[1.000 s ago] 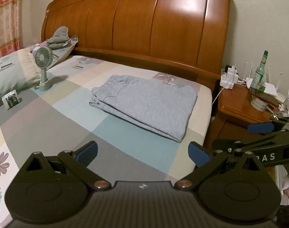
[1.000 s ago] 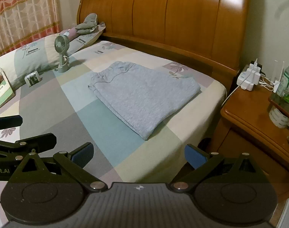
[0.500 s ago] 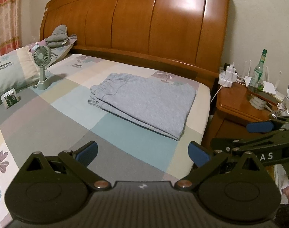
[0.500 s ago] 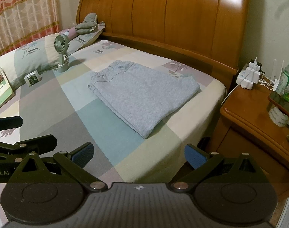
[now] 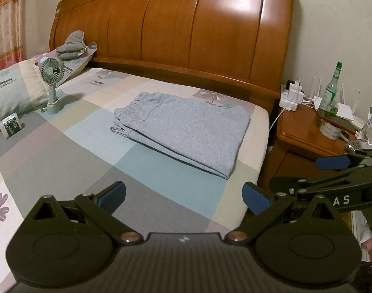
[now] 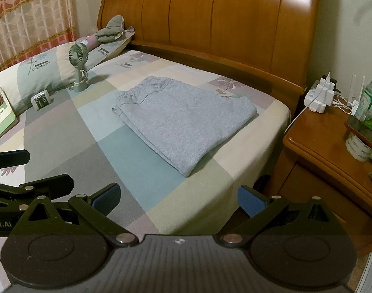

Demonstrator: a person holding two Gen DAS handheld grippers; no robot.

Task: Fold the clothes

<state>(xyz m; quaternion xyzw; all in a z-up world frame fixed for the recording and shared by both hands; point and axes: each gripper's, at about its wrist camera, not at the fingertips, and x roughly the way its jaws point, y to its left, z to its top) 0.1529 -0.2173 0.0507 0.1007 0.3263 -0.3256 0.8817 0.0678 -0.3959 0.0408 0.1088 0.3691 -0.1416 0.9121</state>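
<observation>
Both my left gripper (image 5: 183, 195) and right gripper (image 6: 177, 199) hang with fingers wide, holding nothing; the folded grey trousers (image 6: 183, 119) lie on the bed (image 6: 142, 161) well ahead of them. If I pinch only the top layer, I judge the fold slides apart toward the near mattress edge.

Black left gripper (image 5: 183, 196), blue-padded jaws, silver screws, white lettering
</observation>
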